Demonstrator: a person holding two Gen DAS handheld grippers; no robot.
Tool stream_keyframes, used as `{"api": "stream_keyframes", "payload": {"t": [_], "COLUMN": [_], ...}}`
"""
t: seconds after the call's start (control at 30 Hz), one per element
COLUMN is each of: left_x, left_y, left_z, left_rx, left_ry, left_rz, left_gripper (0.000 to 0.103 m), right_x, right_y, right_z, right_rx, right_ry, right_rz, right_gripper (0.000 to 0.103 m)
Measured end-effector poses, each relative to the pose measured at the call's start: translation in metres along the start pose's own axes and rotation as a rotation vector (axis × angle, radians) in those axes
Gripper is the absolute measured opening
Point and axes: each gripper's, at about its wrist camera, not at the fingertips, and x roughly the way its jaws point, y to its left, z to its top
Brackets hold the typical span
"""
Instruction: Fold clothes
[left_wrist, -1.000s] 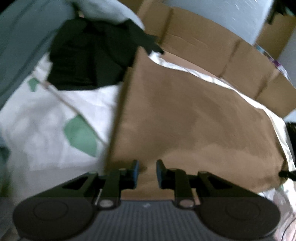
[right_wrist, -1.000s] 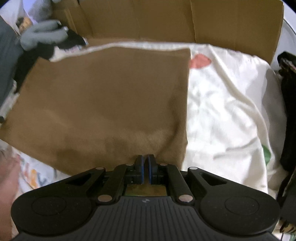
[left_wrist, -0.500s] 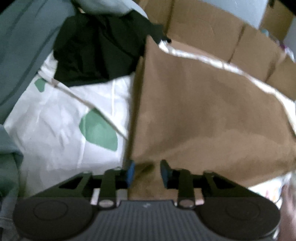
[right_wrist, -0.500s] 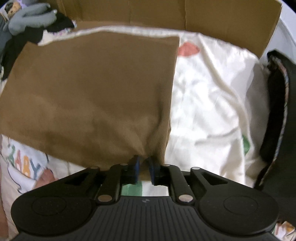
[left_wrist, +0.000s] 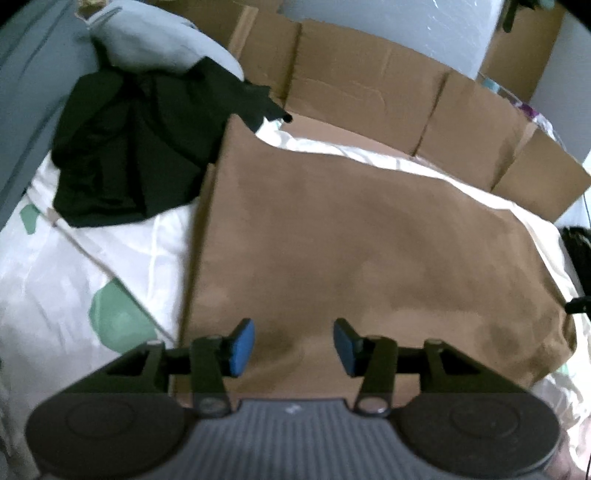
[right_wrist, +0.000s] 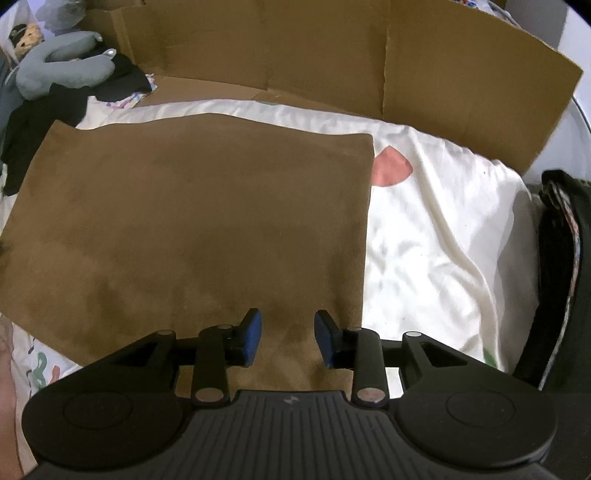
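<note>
The flat brown suede-like folded cloth (left_wrist: 369, 251) is spread on the white patterned bedsheet (right_wrist: 436, 236); left gripper (left_wrist: 293, 345) and right gripper (right_wrist: 287, 338) are held released above its near edge.

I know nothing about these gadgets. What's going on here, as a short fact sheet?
Garment: brown cloth, lying flat as a rectangle on the white sheet
Left tool: open, over the cloth's near edge, gripping nothing
Right tool: open, over the near edge close to the right corner
Nearby: black clothes heaped at far left; cardboard wall behind
</note>
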Motion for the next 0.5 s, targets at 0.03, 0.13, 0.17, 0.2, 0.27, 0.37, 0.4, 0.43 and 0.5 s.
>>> {"api": "stream_keyframes", "payload": {"t": [0.03, 0.13, 0.17, 0.2, 0.27, 0.37, 0.4, 0.43, 0.5], "left_x": [0.002, 0.012, 0.016, 0.021, 0.026, 0.028, 0.028, 0.028, 0.026], "left_y": [0.000, 0.002, 0.003, 0.004, 0.006, 0.006, 0.005, 0.005, 0.000], "left_z": [-0.001, -0.005, -0.007, -0.009, -0.014, -0.015, -0.014, -0.013, -0.011], "left_rx": [0.001, -0.004, -0.009, -0.013, -0.013, 0.009, 0.016, 0.017, 0.028], "left_ry": [0.003, 0.018, 0.031, 0.042, 0.057, 0.057, 0.057, 0.058, 0.058], "left_rz": [-0.004, -0.003, 0.008, 0.024, 0.057, 0.102, 0.115, 0.122, 0.132], "left_gripper": [0.049, 0.049, 0.049, 0.049, 0.049, 0.051, 0.051, 0.051, 0.049], "right_x": [0.003, 0.017, 0.022, 0.027, 0.030, 0.033, 0.032, 0.031, 0.030], "right_y": [0.000, -0.002, -0.003, -0.004, -0.004, -0.005, -0.007, -0.009, -0.010], "right_z": [-0.001, -0.010, -0.014, -0.018, -0.022, -0.028, -0.029, -0.029, -0.025], "right_rx": [0.003, 0.046, 0.065, 0.083, 0.064, 0.028, 0.027, 0.039, 0.059], "right_ry": [0.005, -0.010, -0.010, -0.011, -0.025, -0.048, -0.050, -0.050, -0.041], "right_rz": [0.014, -0.018, -0.025, -0.032, -0.035, -0.039, -0.047, -0.061, -0.078], "right_gripper": [0.039, 0.039, 0.039, 0.039, 0.039, 0.038, 0.038, 0.038, 0.038]}}
